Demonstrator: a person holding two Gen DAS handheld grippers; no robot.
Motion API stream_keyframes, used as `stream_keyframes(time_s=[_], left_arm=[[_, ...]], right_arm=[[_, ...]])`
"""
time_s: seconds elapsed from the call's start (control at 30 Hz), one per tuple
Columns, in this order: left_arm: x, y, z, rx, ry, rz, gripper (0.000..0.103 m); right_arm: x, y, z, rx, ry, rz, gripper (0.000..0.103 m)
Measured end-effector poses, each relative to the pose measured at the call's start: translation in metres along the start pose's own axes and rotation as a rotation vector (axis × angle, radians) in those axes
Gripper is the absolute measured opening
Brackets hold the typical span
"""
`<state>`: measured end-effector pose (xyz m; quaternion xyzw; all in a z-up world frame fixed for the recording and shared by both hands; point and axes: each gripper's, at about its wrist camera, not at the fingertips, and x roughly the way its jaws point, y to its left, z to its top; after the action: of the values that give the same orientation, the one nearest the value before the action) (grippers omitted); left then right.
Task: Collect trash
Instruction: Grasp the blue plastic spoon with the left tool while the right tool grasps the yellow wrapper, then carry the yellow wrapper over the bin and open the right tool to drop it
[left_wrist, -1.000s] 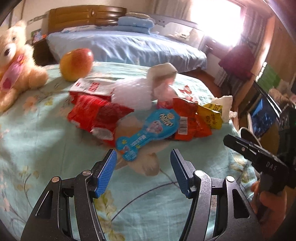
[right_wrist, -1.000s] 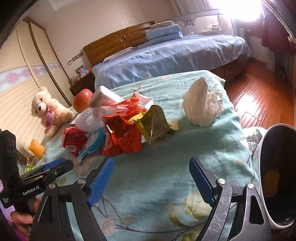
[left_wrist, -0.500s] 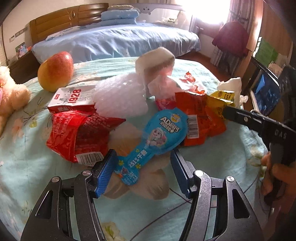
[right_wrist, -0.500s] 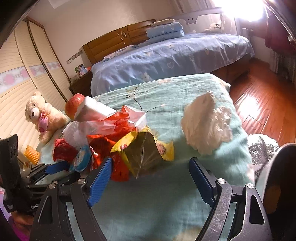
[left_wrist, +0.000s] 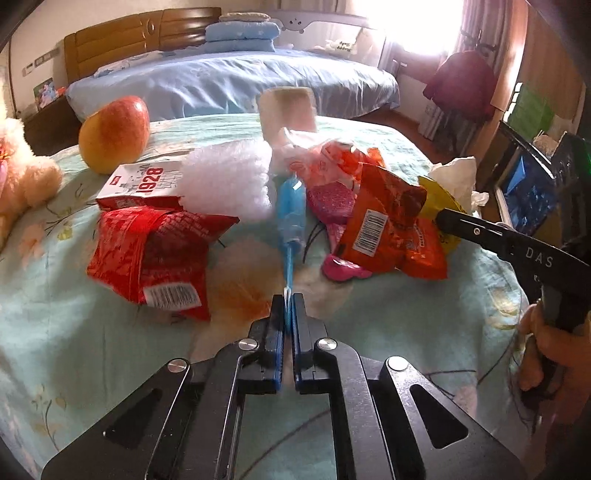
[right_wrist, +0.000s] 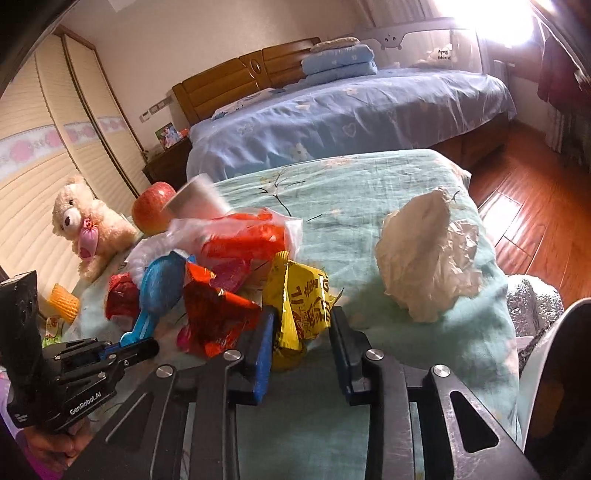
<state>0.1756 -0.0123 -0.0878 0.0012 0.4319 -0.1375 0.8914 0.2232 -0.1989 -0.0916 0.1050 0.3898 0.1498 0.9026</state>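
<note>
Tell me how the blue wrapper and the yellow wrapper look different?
The blue wrapper is long and thin, like a spoon shape; the yellow wrapper is wide and crumpled. The blue one is pinched at its narrow end by the left tongs, shut tight; the yellow one sits bunched between the right tongs, which have just been closing. Both are empty snack packets from the same pile on the green bedspread.

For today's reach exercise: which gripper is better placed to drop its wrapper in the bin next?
Right. The right gripper holds the yellow wrapper beside the white bin; no bin shows in the left wrist view.
</note>
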Motion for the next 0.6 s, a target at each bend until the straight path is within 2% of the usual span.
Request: stream_keyframes(time_s=[0.33,0.6], left_arm=[[-0.024,-0.022,-0.020,-0.013,-0.048,-0.040,0.003],[-0.033,-0.054,-0.024,0.020,-0.055,-0.092,0.003]], right_arm=[[-0.037,-0.004,-0.025,0.049,-0.045,0.027,0.027],[-0.065,-0.018,-0.044,0.099,-0.079,0.009,0.027]])
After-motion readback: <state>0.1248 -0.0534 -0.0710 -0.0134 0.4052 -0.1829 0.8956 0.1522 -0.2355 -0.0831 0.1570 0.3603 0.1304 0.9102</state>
